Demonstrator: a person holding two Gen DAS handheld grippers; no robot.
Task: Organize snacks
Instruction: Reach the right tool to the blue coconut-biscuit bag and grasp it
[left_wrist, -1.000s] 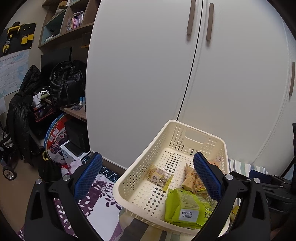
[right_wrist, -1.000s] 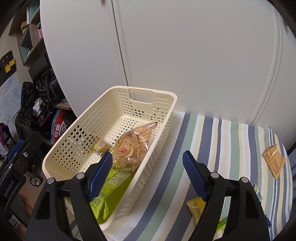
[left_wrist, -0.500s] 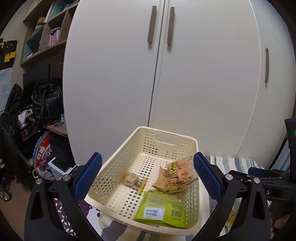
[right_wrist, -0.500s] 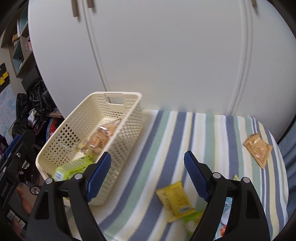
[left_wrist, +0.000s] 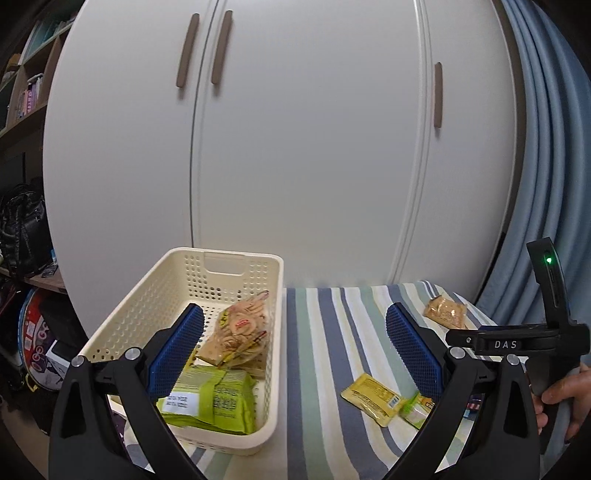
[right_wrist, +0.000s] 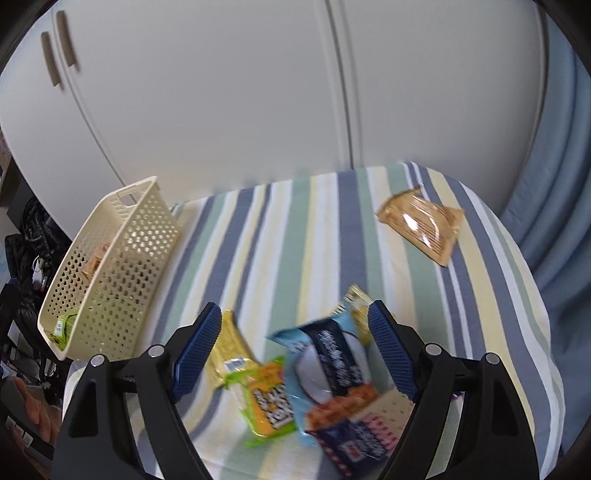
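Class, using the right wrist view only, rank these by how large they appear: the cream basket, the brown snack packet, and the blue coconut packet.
1. Cream basket
2. Blue coconut packet; it lies nearest the camera, so its true size is unsure
3. Brown snack packet

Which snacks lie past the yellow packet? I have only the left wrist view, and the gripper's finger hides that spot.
Observer: The right wrist view shows a light-blue packet with a coconut picture there, overlapping a green-and-orange packet.
Operator: Is the right gripper holding any of them?
Observer: No. The right gripper is open and holds nothing, its fingers on either side of the light-blue packet.
Operator: Anything else in that pile?
Observer: A red-and-blue packet, blurred, lies nearest the camera, partly under the light-blue one.
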